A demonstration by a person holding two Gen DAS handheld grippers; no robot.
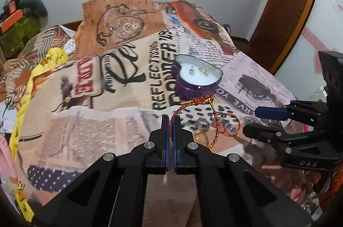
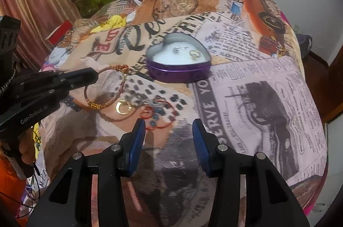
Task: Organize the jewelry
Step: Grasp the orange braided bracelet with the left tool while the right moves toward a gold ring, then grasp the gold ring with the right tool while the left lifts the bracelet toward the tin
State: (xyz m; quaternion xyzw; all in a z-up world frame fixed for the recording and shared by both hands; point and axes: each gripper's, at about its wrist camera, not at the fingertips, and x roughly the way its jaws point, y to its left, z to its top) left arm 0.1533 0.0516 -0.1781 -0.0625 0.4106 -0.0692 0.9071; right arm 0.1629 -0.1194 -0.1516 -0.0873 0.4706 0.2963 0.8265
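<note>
Heart-shaped tin sits straight ahead & just beyond the braided cord bracelet, which the left gripper pinches shut at its rim w/ loop dangling, closer than the right gripper, fingers apart, holding nothing.

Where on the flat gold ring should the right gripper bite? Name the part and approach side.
Take the gold ring by its near rim, straight down from above with the right gripper, one fingertip inside the hole, one outside. It lies flat on the blanket, so a sideways pinch would likely slip. The braided bracelet crowds its left and a silvery piece its right.
</note>
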